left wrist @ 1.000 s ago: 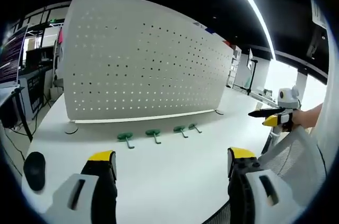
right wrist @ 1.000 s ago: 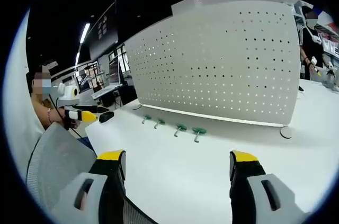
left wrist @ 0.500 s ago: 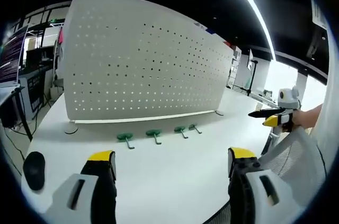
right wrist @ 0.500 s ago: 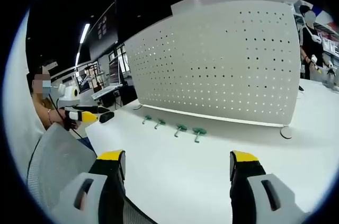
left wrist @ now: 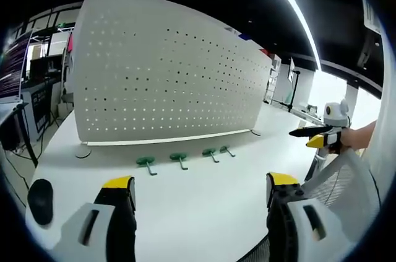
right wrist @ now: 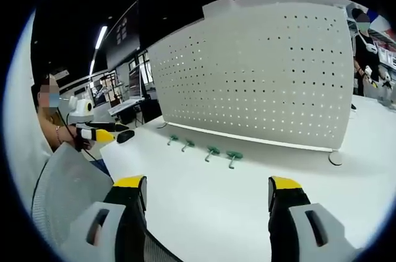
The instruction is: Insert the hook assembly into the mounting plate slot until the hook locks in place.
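1. The left gripper (left wrist: pixel 195 191) hangs over the near edge of the white table (left wrist: pixel 204 200), its yellow-tipped jaws spread wide with nothing between them.
2. The right gripper (right wrist: pixel 209 192) hangs the same way, jaws wide apart and empty; in the left gripper view it sits far right (left wrist: pixel 318 137), held by a hand (left wrist: pixel 354 138).
3. 4 green plastic hooks (left wrist: pixel 146 162) (left wrist: pixel 179 158) (left wrist: pixel 210 152) (left wrist: pixel 226 149) lie in a row on the table, apart from each other, well ahead of both grippers; in the right gripper view the same row shows (right wrist: pixel 234 157) (right wrist: pixel 212 152) (right wrist: pixel 187 145) (right wrist: pixel 172 140).
4. Just behind the row stands the tall white perforated mounting plate (left wrist: pixel 167 82) (right wrist: pixel 260 82), upright on round feet, untouched by any hook.
5. A black computer mouse (left wrist: pixel 39 200) rests at the table's near left corner.
6. A grey mesh chair back (right wrist: pixel 65 194) rises beside the right gripper's left jaw.
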A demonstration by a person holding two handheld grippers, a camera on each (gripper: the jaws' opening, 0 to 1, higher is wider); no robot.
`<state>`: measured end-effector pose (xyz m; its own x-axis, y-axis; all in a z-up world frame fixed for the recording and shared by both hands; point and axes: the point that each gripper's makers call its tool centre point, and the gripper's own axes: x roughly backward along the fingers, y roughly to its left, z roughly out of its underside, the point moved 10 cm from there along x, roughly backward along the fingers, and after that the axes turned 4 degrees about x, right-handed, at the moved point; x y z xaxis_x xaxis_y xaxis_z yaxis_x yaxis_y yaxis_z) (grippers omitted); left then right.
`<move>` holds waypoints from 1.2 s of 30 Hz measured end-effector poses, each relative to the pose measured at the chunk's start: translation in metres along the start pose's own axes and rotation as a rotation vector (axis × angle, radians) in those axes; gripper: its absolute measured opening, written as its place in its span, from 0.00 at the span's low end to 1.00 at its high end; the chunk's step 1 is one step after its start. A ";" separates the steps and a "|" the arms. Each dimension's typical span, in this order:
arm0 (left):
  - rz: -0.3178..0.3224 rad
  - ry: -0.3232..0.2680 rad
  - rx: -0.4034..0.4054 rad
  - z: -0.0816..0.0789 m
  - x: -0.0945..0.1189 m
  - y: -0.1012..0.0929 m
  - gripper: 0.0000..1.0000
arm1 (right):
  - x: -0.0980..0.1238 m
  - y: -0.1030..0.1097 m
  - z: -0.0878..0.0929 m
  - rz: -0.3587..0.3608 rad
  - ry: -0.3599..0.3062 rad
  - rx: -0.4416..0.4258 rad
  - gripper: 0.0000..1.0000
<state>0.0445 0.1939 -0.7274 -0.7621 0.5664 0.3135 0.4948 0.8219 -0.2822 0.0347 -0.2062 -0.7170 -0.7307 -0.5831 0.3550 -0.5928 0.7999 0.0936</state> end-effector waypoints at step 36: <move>0.191 0.243 -0.115 -0.028 -0.040 0.019 0.82 | 0.000 -0.002 -0.003 -0.002 0.013 0.028 0.75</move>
<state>0.0965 0.1888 -0.7197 -0.5356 0.6976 0.4759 0.6739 0.6927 -0.2570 0.0371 -0.2078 -0.7140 -0.7254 -0.5824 0.3669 -0.6034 0.7945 0.0681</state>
